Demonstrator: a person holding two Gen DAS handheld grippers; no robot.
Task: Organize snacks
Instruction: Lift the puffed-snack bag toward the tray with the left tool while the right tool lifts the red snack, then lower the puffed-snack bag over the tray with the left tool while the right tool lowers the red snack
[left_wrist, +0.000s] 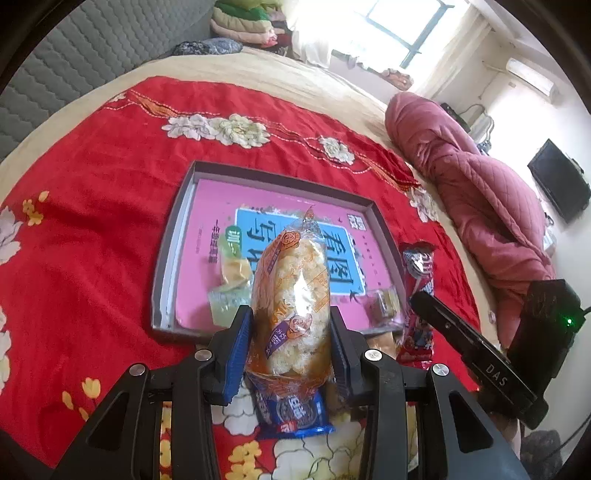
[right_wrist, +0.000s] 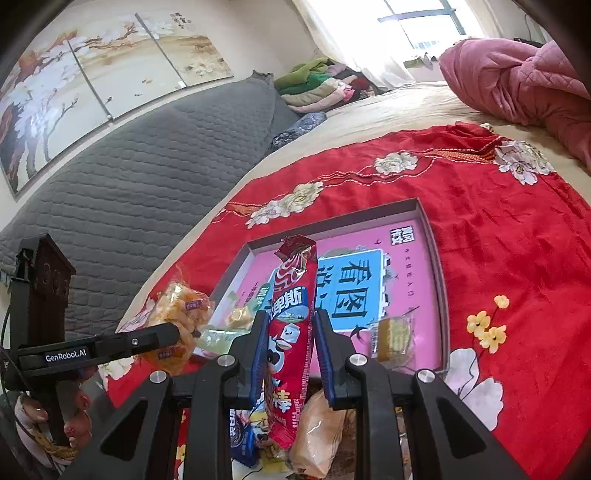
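— Two packets are off the bedspread at once, one in each gripper. The left gripper (left_wrist: 291, 332) is clamped narrow on the rice cracker pack (left_wrist: 291, 295), the blue pads (left_wrist: 240, 347) pressing its clear wrapper on both sides.

— And the other one?

— The right gripper (right_wrist: 290, 350) is closed tight on the red milk stick packet (right_wrist: 291, 332), gripped near its middle. Both packets stand with their long axis running forward along the fingers, tips leaning out toward the tray (left_wrist: 164, 258).

— So where does the tray lie from them?

— Straight ahead and below, in both wrist views. It is a shallow grey-rimmed box with a pink printed sheet as its floor, sitting on the red floral cloth (left_wrist: 92, 203). The cracker pack's far end already hangs over the near part of the tray floor (as far as the fisheye lets one judge).

— Which hand is nearer?

— They look about level with each other, just short of the tray's near rim; the left seems lined up on the middle, the right more toward the right-hand side.

— Is there room inside?

— A green-wrapped sweet (left_wrist: 231, 266) lies at the near left and a small clear-wrapped cake (left_wrist: 384, 306) at the near right, so the open stretch is the centre and far half. Probably each packet needs to go forward and down, laid lengthwise. A blue biscuit pack (left_wrist: 291, 413) is left on the cloth under the grippers.
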